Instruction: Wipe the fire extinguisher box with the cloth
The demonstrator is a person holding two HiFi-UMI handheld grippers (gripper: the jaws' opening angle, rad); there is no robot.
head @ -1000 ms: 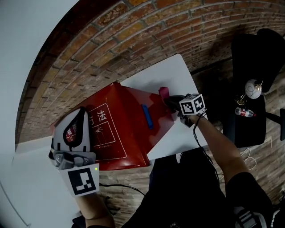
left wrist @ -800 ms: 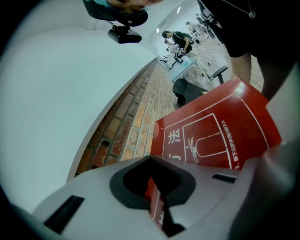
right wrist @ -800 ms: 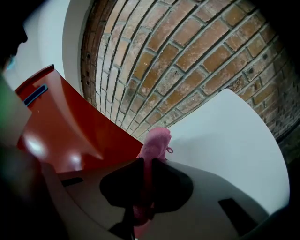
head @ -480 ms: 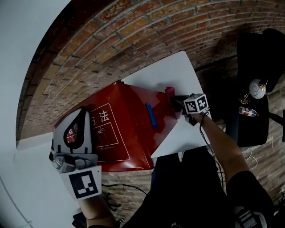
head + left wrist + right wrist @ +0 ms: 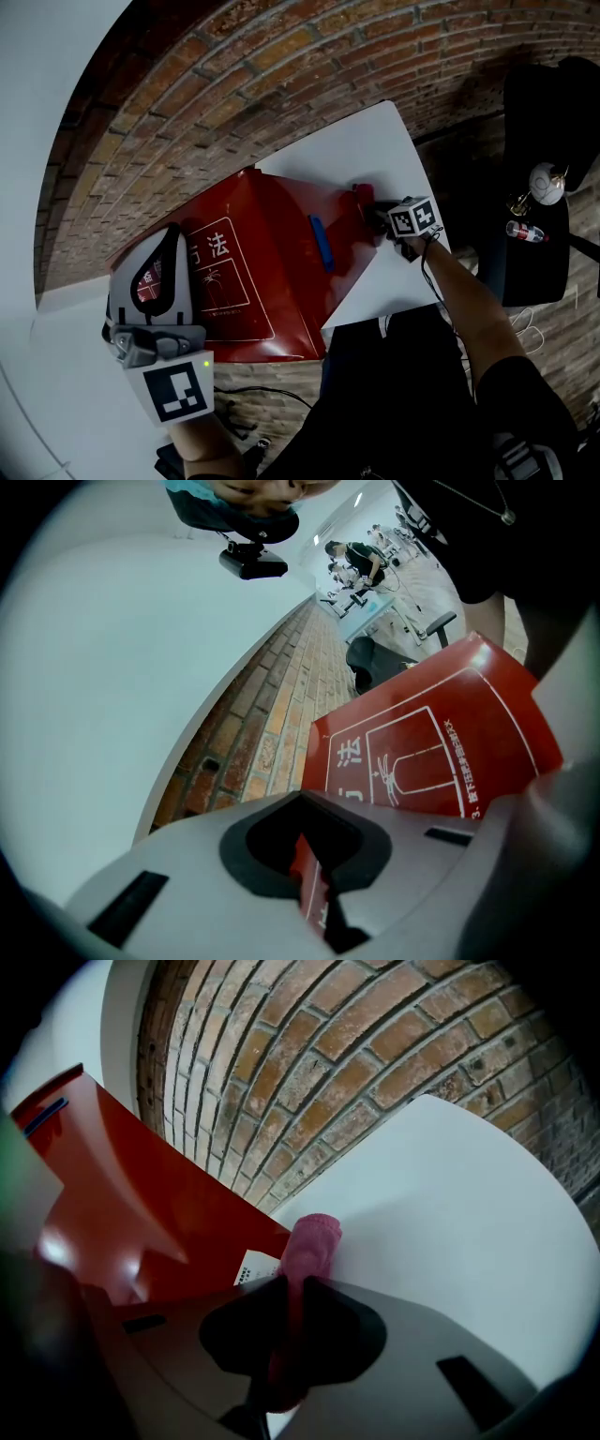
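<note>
Since a second ago, right tool (image 5: 371,208), clamped on pink cloth (image 5: 361,191), is shifted lower against fire extinguisher box (image 5: 272,253) near desk (image 5: 375,150) right edge; left tool (image 5: 167,240) is shut on box rim.

The pink cloth (image 5: 310,1239), pinched in the right gripper (image 5: 286,1299), pokes ahead, seemingly touching the red box (image 5: 272,267) at its left.

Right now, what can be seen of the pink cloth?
The cloth is pink, with a soft, knitted-looking texture, bunched into a narrow roll. The right gripper is shut on it, so only its rounded free end sticks out past the jaws. That end sits beside the red fire extinguisher box, near its corner, over the white surface. Whether it presses on the box is unclear.
</note>
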